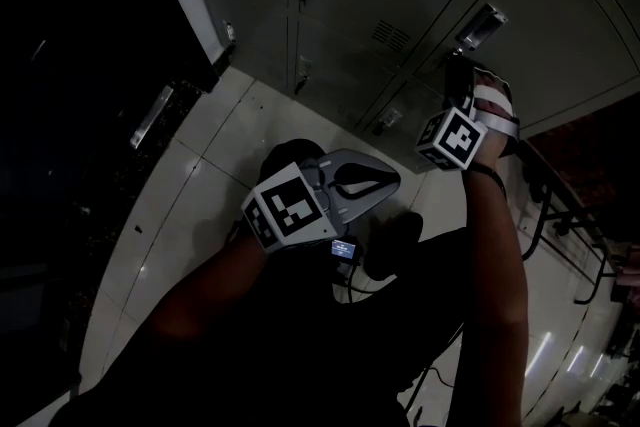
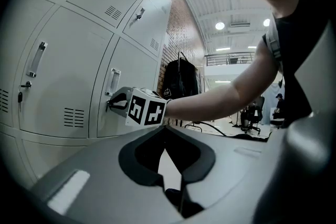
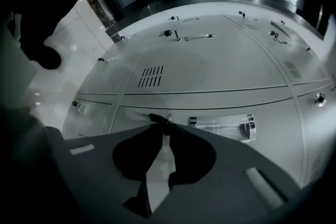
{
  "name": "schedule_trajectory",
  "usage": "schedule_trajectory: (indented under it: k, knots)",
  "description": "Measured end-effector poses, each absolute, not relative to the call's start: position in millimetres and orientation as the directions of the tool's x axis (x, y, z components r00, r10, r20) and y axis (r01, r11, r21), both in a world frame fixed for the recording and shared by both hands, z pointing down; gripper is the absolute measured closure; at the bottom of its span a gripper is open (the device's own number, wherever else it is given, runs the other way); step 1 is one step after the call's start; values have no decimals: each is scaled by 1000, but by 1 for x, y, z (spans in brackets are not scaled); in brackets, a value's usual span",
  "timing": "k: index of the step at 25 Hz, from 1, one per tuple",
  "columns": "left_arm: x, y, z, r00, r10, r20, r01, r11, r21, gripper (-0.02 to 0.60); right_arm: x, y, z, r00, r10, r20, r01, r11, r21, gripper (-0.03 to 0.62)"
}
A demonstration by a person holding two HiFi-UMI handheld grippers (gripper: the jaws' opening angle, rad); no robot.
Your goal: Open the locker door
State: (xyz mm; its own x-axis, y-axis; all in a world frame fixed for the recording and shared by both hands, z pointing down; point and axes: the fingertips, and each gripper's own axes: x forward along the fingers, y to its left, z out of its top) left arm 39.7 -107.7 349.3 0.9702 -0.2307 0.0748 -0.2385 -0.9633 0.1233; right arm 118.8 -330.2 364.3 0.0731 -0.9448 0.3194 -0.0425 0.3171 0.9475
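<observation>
The grey locker door (image 3: pixel 278 113) has a clear bar handle (image 3: pixel 223 126) and a small dark key (image 3: pixel 159 118) in the lock just left of it. My right gripper (image 3: pixel 161 122) has its fingertips pinched on that key. In the left gripper view the right gripper (image 2: pixel 110 105) presses against the same door (image 2: pixel 134 68) below its handle (image 2: pixel 113 81). In the dim head view the right gripper (image 1: pixel 458 75) reaches up beneath the handle (image 1: pixel 482 25). My left gripper (image 1: pixel 385 183) hangs back near my body, jaws (image 2: pixel 164 129) together with nothing in them.
Rows of identical grey lockers (image 2: pixel 58 76) with vents and keyed handles surround the target door. Pale floor tiles (image 1: pixel 200 155) lie below. A black bag (image 2: pixel 181 78) hangs beside the locker bank, and office chairs (image 2: pixel 254 113) stand farther off.
</observation>
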Motion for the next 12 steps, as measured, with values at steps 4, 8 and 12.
schedule_trajectory:
  k: [4, 8, 12]
  knots:
    - [39, -108, 350, 971, -228, 75, -236, -963, 128, 569, 116, -323, 362, 70, -957, 283, -49, 280, 959, 557]
    - [39, -107, 353, 970, -228, 84, -238, -962, 132, 569, 111, -293, 361, 29, -959, 283, -53, 281, 958, 557]
    - [38, -108, 356, 968, -232, 97, -243, -962, 127, 569, 106, -251, 359, -31, -960, 277, -46, 278, 959, 557]
